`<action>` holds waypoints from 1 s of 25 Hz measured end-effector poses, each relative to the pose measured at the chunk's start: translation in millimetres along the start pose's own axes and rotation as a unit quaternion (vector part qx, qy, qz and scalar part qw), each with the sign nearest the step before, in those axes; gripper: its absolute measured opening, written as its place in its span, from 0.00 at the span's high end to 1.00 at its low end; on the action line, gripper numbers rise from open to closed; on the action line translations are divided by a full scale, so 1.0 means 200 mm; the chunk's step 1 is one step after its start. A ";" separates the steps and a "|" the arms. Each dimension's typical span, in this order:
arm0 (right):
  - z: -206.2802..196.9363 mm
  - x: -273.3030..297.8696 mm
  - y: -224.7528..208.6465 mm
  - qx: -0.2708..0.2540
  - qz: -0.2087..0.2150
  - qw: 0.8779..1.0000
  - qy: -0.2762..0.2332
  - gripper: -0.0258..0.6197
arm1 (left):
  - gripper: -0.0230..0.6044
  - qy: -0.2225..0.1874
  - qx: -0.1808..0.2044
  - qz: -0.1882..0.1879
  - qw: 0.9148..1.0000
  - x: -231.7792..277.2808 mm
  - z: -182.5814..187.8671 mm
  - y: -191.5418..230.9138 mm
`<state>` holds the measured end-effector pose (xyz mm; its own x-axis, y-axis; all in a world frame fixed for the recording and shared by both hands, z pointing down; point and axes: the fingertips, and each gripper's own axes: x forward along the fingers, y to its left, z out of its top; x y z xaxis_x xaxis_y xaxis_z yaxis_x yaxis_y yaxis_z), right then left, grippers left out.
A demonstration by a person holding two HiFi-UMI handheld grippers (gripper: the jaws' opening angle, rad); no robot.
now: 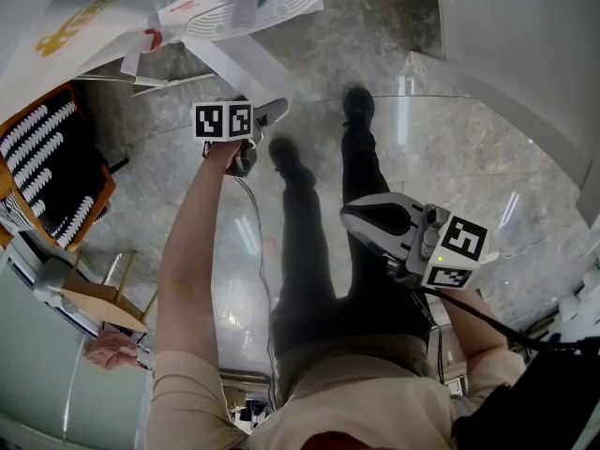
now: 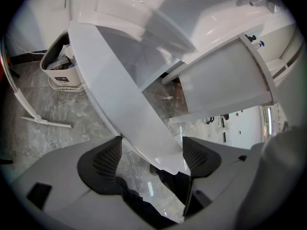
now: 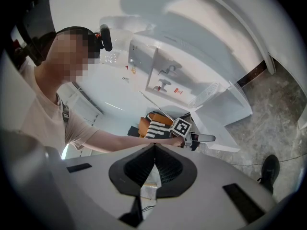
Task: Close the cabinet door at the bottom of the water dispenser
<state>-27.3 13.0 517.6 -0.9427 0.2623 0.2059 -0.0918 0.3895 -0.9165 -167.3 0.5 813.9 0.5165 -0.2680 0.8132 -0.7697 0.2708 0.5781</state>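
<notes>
Cabinet door [image 2: 125, 97] stands swung open at the foot of the water dispenser [image 3: 165, 75], its white panel running on a slant away from the cabinet opening [image 2: 160, 92]. In the left gripper view its free edge lies between your left tongs [image 2: 151, 150]. Those tongs are apart, with the right pad [image 2: 196, 155] just beside the panel's corner, and I judge that neither pad is clamping it.

You need no grip for this step. Lay one pad flat against the outer face near the free edge, far from the hinge, and push in a smooth arc toward the opening. Let the tongs follow the swing so they do not slide off the corner. Ease off as the panel nears the frame so that it seats without bouncing back.

Your right tongs [image 3: 154, 150] are pressed together with nothing in them, and the head view shows them held low near your body, well apart from the dispenser. Keep them there. Both of your feet are on the marble floor [image 1: 450, 157] near the door's path, so stand clear of the swing.
</notes>
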 end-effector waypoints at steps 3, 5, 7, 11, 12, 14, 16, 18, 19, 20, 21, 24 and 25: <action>0.00 0.01 0.00 0.001 0.002 1.000 -0.001 0.94 | 0.40 -0.006 -0.005 -0.008 1.000 0.01 0.02 -0.02; 0.00 0.01 -0.01 0.001 0.002 1.000 0.000 0.94 | 0.40 -0.013 -0.008 -0.015 1.000 0.02 0.04 -0.03; 0.00 0.00 -0.01 0.002 0.000 1.000 0.001 0.94 | 0.40 -0.015 -0.010 -0.020 1.000 0.02 0.05 -0.04; 0.00 -0.01 -0.01 0.002 -0.002 1.000 0.001 0.94 | 0.40 -0.011 -0.005 -0.025 1.000 0.03 0.07 -0.07; 0.00 -0.01 -0.01 0.002 -0.002 1.000 0.000 0.94 | 0.40 -0.009 -0.002 -0.025 1.000 0.04 0.07 -0.07; 0.01 -0.01 -0.02 0.003 -0.003 1.000 -0.001 0.94 | 0.40 -0.007 0.001 -0.026 1.000 0.04 0.08 -0.09; 0.00 -0.01 -0.02 0.004 -0.002 1.000 -0.002 0.94 | 0.40 -0.008 0.002 -0.027 1.000 0.05 0.09 -0.09; 0.01 -0.01 -0.02 0.004 -0.001 1.000 -0.004 0.94 | 0.40 -0.011 0.001 -0.028 1.000 0.06 0.10 -0.10; 0.01 -0.01 -0.02 0.004 -0.001 1.000 -0.005 0.94 | 0.40 -0.012 0.002 -0.029 1.000 0.06 0.11 -0.10; 0.01 -0.02 -0.02 0.004 -0.001 1.000 -0.006 0.94 | 0.40 -0.013 0.002 -0.029 1.000 0.06 0.11 -0.11; 0.01 -0.02 -0.02 0.004 -0.001 1.000 -0.007 0.94 | 0.40 -0.013 0.003 -0.029 1.000 0.07 0.12 -0.11; 0.03 -0.04 -0.02 0.003 -0.002 1.000 -0.010 0.94 | 0.40 -0.014 0.001 -0.027 1.000 0.07 0.13 -0.13; 0.03 -0.05 -0.02 0.001 -0.002 1.000 -0.009 0.94 | 0.40 -0.015 -0.001 -0.026 1.000 0.08 0.13 -0.13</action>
<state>-19.6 3.2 517.4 -0.9483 0.2440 0.2029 -0.0963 0.3880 -0.9166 -149.4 -35.4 809.8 0.5446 -0.3096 0.7795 -0.7410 0.2576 0.6201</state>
